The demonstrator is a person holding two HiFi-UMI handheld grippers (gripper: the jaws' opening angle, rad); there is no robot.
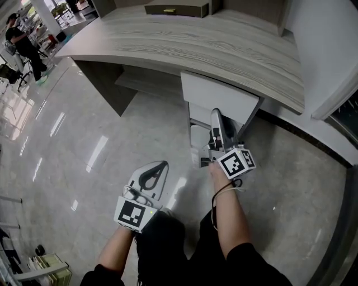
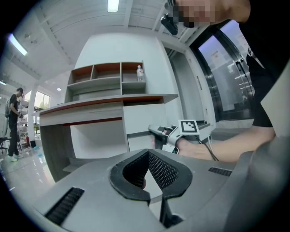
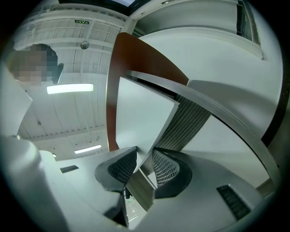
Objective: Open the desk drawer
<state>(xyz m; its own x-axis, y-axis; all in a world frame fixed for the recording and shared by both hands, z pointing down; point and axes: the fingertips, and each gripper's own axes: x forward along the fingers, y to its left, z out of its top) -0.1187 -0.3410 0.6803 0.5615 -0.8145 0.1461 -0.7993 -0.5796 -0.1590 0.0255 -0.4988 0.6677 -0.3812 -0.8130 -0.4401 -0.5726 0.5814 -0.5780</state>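
The desk point(image 1: 184, 39) has a grey wood-grain top and a white drawer front point(image 1: 218, 92) under its right part. My right gripper point(image 1: 215, 115) reaches up under that front's lower edge. In the right gripper view the drawer front point(image 3: 140, 118) runs down between the two pads, and the right gripper point(image 3: 144, 163) is shut on its bottom edge. My left gripper point(image 1: 158, 166) hangs lower and to the left over the floor, its jaws together with nothing in them. The left gripper point(image 2: 147, 156) faces the desk, with the right gripper point(image 2: 156, 131) at the drawer front point(image 2: 145, 118).
A flat box point(image 1: 176, 8) lies on the far side of the desk top. A white wall point(image 1: 330, 50) closes in on the right. A person point(image 1: 22, 42) stands far off at the left on the glossy floor point(image 1: 84, 151). Shelves with a bottle point(image 2: 140, 72) rise behind the desk.
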